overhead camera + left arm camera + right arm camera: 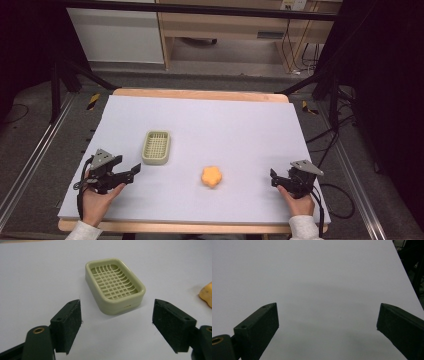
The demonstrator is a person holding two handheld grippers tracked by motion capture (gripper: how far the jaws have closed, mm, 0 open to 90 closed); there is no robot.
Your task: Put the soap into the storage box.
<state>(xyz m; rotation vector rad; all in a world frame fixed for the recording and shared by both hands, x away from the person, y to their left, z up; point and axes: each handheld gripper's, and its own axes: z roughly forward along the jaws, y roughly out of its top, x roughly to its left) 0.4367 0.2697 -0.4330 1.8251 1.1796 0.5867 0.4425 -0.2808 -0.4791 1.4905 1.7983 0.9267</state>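
**Both grippers spread and empty, soap dish between left jaws' sightline**

Landmark: pale green soap dish (156, 147) with a slatted grid insert, standing flat on the white table cover (225, 120), left of centre.

- Orange flower-shaped sponge (211, 176) — lies nearer the person than the dish and off to its right, apart from it. In the left gripper view only its edge (206, 293) shows, right of the dish.
- Left gripper (131, 173) — held in the person's left hand (97, 197), near the dish on its near-left side, not touching. Jaws stand wide apart, nothing between them; in the left gripper view the dish (115, 285) sits just beyond the gap, its grid empty.
- Right gripper (273, 178) — held in the right hand (297, 202), well apart from the dish, past the sponge toward the table's right edge. Jaws spread wide over bare cover (324, 290), gripping nothing.
- Both grippers low over the table; contact with the surface cannot be told.
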